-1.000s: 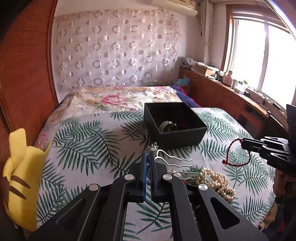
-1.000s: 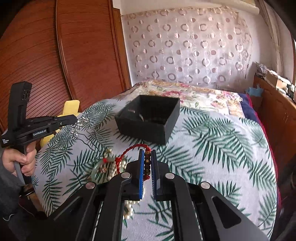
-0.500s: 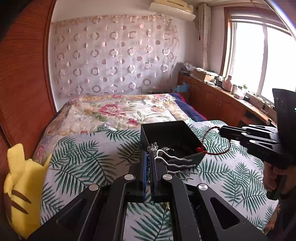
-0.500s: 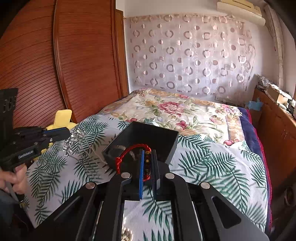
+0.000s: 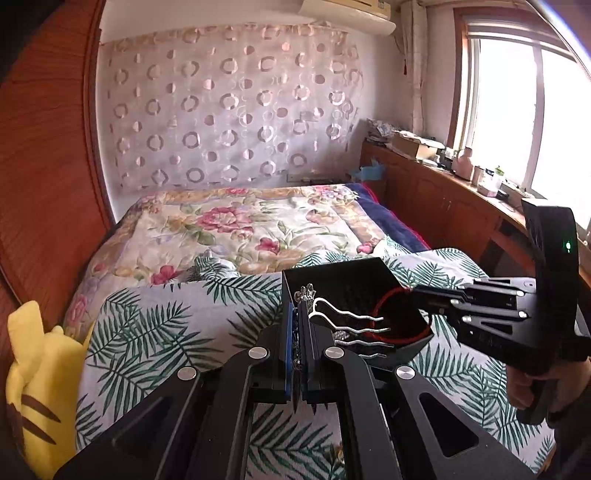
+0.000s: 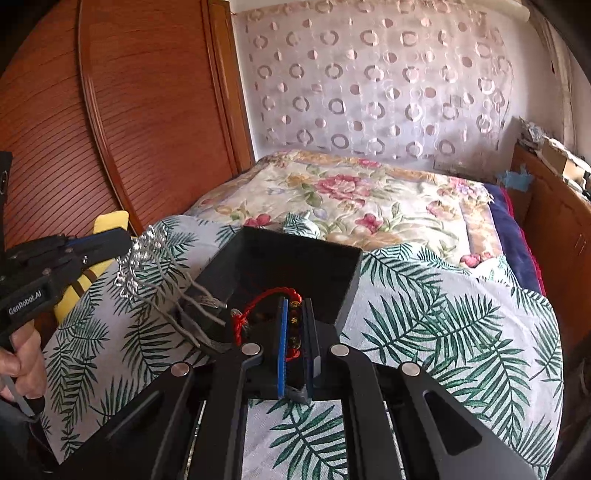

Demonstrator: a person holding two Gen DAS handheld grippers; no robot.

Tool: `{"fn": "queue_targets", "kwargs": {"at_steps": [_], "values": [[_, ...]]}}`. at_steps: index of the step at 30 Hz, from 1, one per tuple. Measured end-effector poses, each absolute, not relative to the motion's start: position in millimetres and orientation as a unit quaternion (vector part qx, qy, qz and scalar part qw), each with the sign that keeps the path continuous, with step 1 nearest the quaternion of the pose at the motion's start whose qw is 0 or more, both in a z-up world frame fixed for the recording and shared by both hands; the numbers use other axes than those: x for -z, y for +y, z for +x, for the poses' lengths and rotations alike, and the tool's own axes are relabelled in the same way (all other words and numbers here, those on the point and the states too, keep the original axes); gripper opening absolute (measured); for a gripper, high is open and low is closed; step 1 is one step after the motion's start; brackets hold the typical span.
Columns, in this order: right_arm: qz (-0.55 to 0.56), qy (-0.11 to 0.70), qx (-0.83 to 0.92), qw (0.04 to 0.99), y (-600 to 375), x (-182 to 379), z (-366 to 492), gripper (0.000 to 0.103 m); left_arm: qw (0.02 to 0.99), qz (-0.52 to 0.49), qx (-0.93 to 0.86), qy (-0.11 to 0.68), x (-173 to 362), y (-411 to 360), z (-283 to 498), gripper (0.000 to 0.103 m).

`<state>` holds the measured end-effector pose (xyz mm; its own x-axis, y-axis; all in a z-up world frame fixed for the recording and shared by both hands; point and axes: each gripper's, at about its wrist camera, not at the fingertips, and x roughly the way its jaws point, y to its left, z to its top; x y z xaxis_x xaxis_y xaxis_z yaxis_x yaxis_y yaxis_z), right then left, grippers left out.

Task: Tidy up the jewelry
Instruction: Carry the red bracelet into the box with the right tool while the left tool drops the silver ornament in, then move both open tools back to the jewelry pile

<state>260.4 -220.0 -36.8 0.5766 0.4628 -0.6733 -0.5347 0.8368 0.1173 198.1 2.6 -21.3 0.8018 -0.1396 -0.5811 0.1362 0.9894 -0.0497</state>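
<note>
I am looking at a bed (image 5: pixel 236 236) that is wearing a floral quilt (image 5: pixel 258 221) at its far end and a palm-leaf sheet (image 6: pixel 443 325) nearer me. A yellow plush toy (image 5: pixel 40 376) is leaning at the bed's left edge against a reddish wooden panel (image 6: pixel 147 110). A sheer curtain (image 5: pixel 229 110) with ring patterns is covering the far wall, and an air conditioner (image 5: pixel 347 14) is sitting above it. On the right, daylight is pouring through a window (image 5: pixel 517 110) over a cluttered wooden cabinet (image 5: pixel 424 184).

black box (image 6: pixel 343 280) contents in shadow, yellow plush (image 5: pixel 37 376) cut off at frame edge
</note>
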Motion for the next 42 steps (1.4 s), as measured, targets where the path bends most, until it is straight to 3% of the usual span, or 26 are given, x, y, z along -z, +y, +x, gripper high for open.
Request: {"fn": "queue_targets", "kwargs": {"at_steps": [2,3,26,30,32,37,42], "values": [[-0.044,0.363,-0.281,0.887,-223.9,38.2,260.9,0.028,0.948,-0.005,0.073,0.310,22.3,0.4,204.2,0.002],[-0.042,0.363,-0.283,0.887,-226.6,38.2,260.8,0.030,0.947,-0.007,0.073,0.312,23.2,-0.4,207.3,0.002],[-0.052,0.335,-0.289,0.895,-252.8,25.1,211.6,0.030,0.936,0.008,0.086,0.341,45.7,-37.7,248.0,0.004],[-0.051,0.337,-0.288,0.895,-254.6,27.6,202.6,0.030,0.937,0.009,0.089,0.338,42.0,-37.1,237.4,0.029],[-0.049,0.338,-0.290,0.894,-256.5,29.5,197.3,0.030,0.938,0.013,0.089,0.335,40.2,-36.0,229.8,0.035],[-0.039,0.347,-0.303,0.887,-261.7,38.3,178.6,0.030,0.942,0.021,0.094,0.321,36.9,-31.1,202.2,0.073],[-0.042,0.361,-0.316,0.876,-260.6,49.0,158.3,0.029,0.947,0.021,0.095,0.307,37.6,-27.4,173.3,0.092]]}}
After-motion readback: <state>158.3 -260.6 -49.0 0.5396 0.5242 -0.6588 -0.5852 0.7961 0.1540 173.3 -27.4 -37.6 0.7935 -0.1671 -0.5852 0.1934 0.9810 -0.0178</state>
